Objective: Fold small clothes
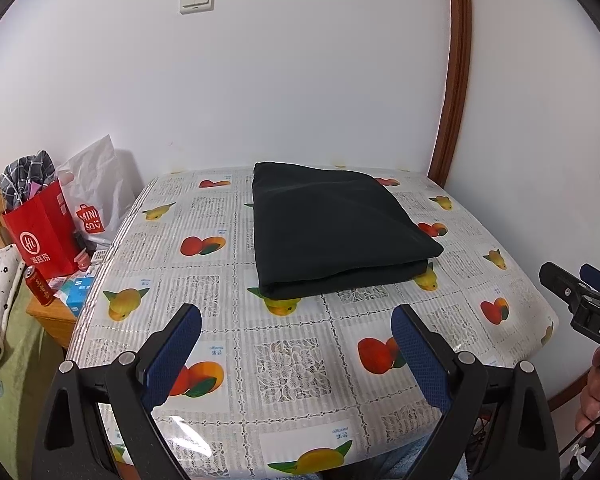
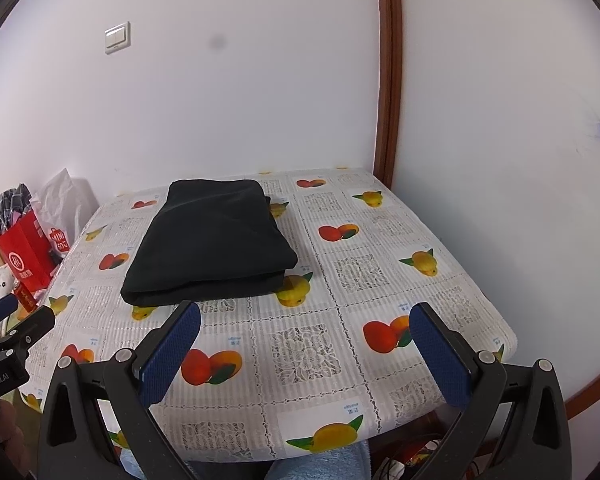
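A dark garment lies folded into a thick rectangle on the fruit-print tablecloth, toward the far half of the table. In the right wrist view the same garment sits left of centre. My left gripper hangs open over the near part of the table, well short of the fold, with nothing between its blue pads. My right gripper is open too, nearer the table's right side, and shows at the right edge of the left wrist view. Both are apart from the cloth.
The table stands in a corner: white walls behind and to the right, with a brown wooden frame. Left of the table are a red paper bag, a white shopping bag, a red can and a low wooden stand. A hand holds the right gripper.
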Motion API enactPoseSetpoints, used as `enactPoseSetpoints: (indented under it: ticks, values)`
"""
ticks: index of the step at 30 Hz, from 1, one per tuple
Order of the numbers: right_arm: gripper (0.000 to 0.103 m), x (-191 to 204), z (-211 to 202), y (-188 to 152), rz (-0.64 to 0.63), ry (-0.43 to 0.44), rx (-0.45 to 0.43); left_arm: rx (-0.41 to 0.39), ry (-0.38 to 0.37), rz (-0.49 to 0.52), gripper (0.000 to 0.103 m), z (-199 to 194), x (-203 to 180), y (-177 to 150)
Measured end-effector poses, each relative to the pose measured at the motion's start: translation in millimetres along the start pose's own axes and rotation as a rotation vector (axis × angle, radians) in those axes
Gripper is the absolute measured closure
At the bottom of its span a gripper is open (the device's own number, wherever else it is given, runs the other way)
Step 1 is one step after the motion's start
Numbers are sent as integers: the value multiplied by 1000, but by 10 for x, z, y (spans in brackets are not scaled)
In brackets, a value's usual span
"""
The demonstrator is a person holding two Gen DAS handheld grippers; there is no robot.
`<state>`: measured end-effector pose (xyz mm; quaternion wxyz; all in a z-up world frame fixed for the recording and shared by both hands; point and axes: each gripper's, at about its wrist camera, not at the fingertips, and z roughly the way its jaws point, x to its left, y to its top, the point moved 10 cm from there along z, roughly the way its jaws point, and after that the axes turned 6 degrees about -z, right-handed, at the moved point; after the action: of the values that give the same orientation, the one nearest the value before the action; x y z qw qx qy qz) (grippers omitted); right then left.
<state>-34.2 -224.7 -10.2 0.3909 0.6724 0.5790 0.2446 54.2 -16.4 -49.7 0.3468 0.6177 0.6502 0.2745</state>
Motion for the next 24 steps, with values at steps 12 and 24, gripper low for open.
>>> enactPoseSetpoints:
  ticks: [12, 24]
  values:
    - [1, 38, -3, -7, -7, -2, -1, 2, 0, -8, 7, 10, 15, -11]
    - [1, 53, -13, -5, -11, -7, -3, -2, 2, -19, 7, 6, 44, -6]
